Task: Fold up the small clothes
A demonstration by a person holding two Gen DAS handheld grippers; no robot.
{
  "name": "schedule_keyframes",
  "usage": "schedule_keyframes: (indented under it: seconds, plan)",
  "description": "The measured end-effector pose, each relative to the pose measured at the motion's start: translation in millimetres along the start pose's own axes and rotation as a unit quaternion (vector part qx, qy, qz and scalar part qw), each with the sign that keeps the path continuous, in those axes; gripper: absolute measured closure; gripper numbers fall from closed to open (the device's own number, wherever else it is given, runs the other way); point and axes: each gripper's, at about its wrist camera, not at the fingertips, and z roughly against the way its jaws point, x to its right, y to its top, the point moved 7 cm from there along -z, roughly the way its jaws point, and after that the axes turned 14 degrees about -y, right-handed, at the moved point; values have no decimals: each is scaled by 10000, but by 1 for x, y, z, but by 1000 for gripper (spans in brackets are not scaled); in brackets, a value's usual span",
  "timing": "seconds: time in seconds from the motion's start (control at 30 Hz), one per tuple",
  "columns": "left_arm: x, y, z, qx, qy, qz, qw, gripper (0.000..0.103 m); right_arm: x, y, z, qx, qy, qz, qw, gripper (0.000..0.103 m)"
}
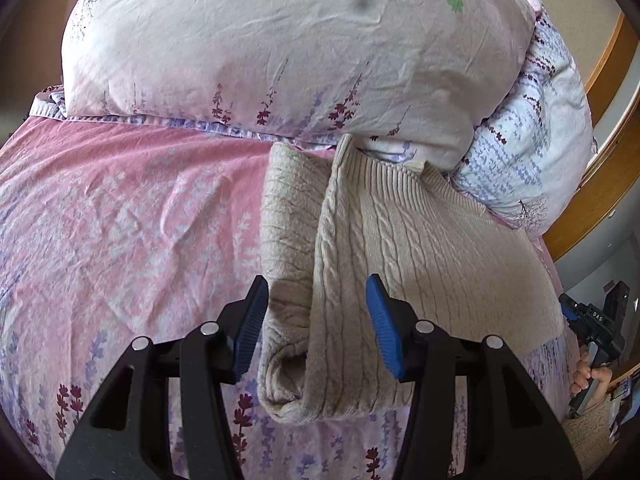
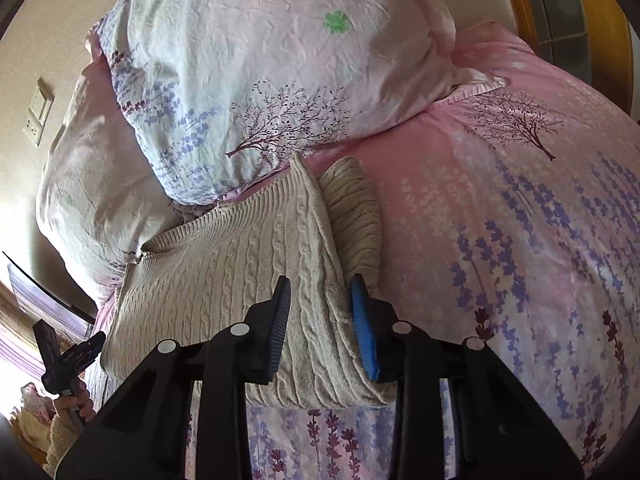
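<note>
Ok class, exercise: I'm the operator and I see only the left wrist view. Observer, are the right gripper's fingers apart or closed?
Observer: Apart. The right gripper has one finger on each side of the cable-knit sweater's folded ridge.
Operator: What is printed on the cover to the right of that ridge?
Observer: A dark tree print on the pink bedcover.
Operator: Anything on the wall?
Observer: A pale socket plate, left of the pillows.
</note>
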Motion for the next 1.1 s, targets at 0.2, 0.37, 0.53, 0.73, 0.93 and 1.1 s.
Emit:
schedule_keyframes:
  seconds: [0.2,0.37,0.53,0.73,0.93,1.1]
  plan:
    - [3,-4,-6,-32,140,-167,9998,63,-4,-7,-1,-4,-157,300,9994,72]
    - [4,-8,-3,-10,143,-233,9996,83,-8,-10,-2,32,-164,423,9990,91]
    - [11,-9,-1,12,289,-514,9983,77,-11,-13,-3,-60,-233,504,9984,89]
    - [18,-13,-6,-88,474,-827,9954,72,-10,-19,-9,-35,-233,597,9979,91]
    - [14,-11,2,-84,232,-670,9974,90,-5,-11,11,148,-29,299,9994,93]
    - [14,-11,15,-77,-32,-634,9980,91,1,-6,30,161,311,-105,9993,93]
